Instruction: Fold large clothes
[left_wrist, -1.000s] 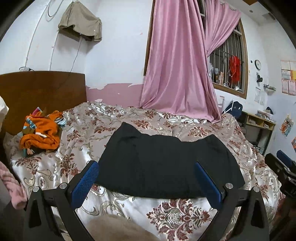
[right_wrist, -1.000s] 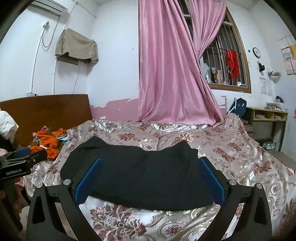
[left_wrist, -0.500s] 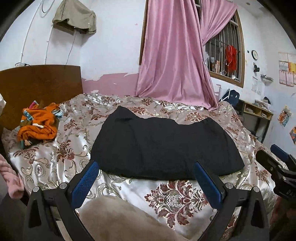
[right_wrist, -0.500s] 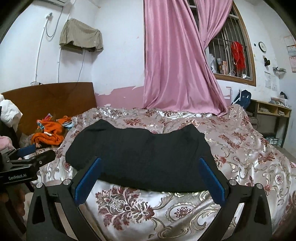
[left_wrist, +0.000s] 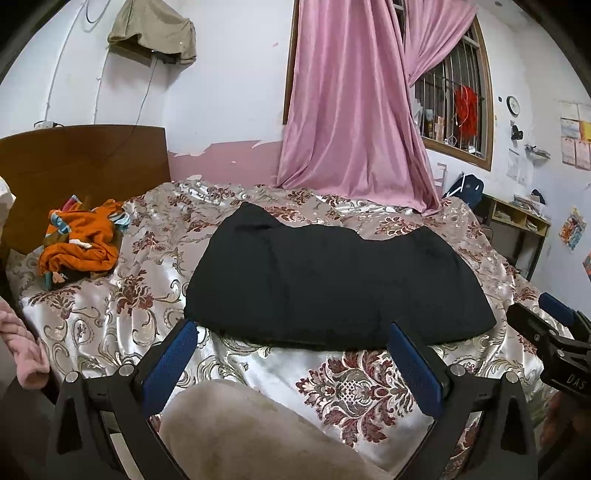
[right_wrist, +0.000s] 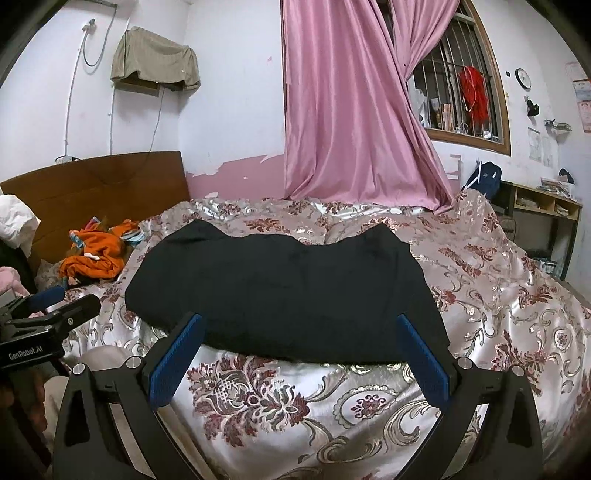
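Black folded garment (left_wrist: 332, 284) lies flat on my bed's floral cover (left_wrist: 347, 391); left tongs (left_wrist: 291, 354) and right tongs (right_wrist: 299, 347) gape wide, empty.

Black garment (left_wrist: 332, 280) — flat on bedspread (left_wrist: 147, 295)

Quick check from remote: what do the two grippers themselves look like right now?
Both match: the left gripper and right gripper have black angular frames with silver screws and two blue textured pads. White lettering marks their sides: "GenRobot.AI" on the left, "DAS" on the right.
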